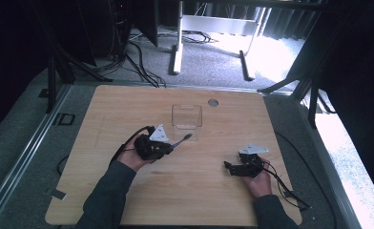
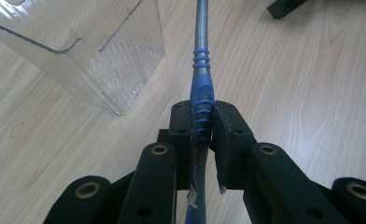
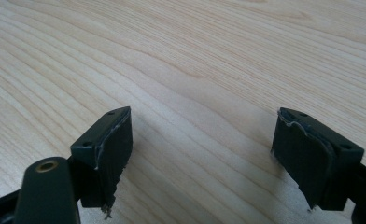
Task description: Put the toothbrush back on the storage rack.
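Your right gripper (image 1: 229, 166) rests low over the bare table (image 1: 128, 205) at the near right. In the right gripper view its jaws stand wide apart, with nothing but wood grain between them.

Your left gripper (image 1: 168, 149) sits further in and left of centre, clamped on a pen (image 2: 201, 93). In the left gripper view the pads (image 2: 221, 135) pinch the blue ribbed grip section. The grey barrel runs forward past the jaws and its tip points toward the clear plastic container (image 1: 187, 116) just beyond.

Risks, as judged from here:
- The hold is near one end of the pen, so the long free barrel could swing or pivot in the pads if you move fast.
- The container looks light and its walls are hard to see. If the tip strikes the rim, the box may slide or tip over.
- The ribbed rubber may creep if you ease the squeeze early.
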